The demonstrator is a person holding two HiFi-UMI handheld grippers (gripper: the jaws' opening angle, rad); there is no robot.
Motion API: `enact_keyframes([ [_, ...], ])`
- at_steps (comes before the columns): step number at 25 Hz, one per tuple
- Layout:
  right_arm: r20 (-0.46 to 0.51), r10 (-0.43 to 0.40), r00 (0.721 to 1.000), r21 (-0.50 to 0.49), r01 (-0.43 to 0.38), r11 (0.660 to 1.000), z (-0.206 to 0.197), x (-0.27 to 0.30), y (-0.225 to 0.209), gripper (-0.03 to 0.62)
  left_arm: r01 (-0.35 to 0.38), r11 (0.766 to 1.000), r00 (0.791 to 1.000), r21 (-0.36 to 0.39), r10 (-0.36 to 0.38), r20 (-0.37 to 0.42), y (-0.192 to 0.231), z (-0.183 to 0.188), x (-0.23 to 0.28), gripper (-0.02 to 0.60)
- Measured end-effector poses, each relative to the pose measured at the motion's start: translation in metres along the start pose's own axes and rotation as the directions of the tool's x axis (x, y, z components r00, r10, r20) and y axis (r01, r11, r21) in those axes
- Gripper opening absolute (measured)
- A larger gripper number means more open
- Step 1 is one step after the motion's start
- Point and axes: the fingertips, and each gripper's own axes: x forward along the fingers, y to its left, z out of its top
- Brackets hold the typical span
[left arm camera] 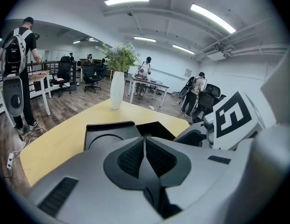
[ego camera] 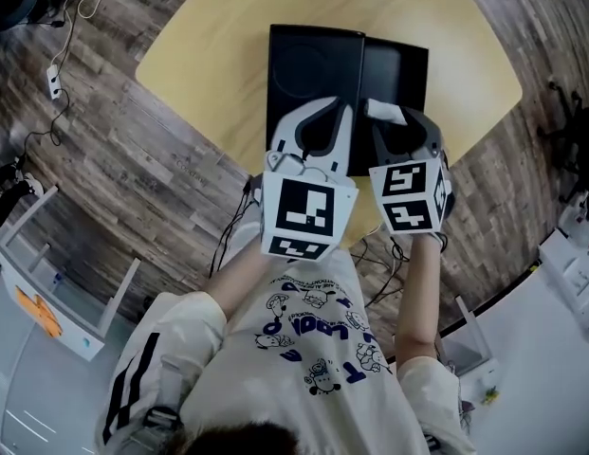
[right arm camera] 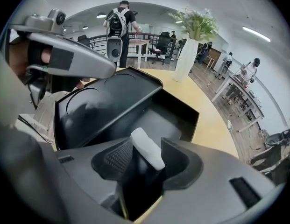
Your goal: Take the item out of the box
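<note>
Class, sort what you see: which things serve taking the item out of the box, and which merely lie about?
Job: black box, white item, right gripper, left gripper.
Lying about: vase, floor cables, office chairs.

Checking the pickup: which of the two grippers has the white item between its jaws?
The right gripper: the white item sits between its parted jaws. The left gripper has its jaws together, empty.
</note>
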Motion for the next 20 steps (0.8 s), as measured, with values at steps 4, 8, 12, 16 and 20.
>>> enact_keyframes([
  [4, -0.059, 0.019, 0.998, -0.069, -0.023, 0.997, -0.003, 0.008, -0.001, 0.216, -0.006, 1.0, 1.0, -0.009, 0.006, -0.006, 0.004, 0.002, 0.002, 0.028],
  [8, -0.126, 0.041, 0.991, -0.144, -0.059, 0.988, -0.011, 0.016, 0.0, 0.218, -0.012, 1.0, 1.0, -0.019, 0.011, -0.024, 0.005, -0.002, 0.003, 0.026],
  [12, -0.174, 0.05, 0.983, -0.211, -0.087, 0.974, -0.016, 0.022, 0.002, 0.218, -0.008, 1.0, 0.999, -0.016, 0.008, -0.033, 0.005, -0.006, 0.003, 0.026],
  [16, -0.208, 0.07, 0.976, -0.248, -0.122, 0.961, -0.019, 0.028, 0.004, 0.218, -0.009, 1.0, 0.999, -0.019, 0.008, -0.035, 0.004, -0.007, 0.002, 0.028],
  [20, -0.229, 0.055, 0.972, -0.267, -0.117, 0.957, -0.022, 0.033, -0.001, 0.216, -0.005, 1.0, 0.999, -0.02, 0.004, -0.038, 0.004, -0.008, 0.004, 0.028],
])
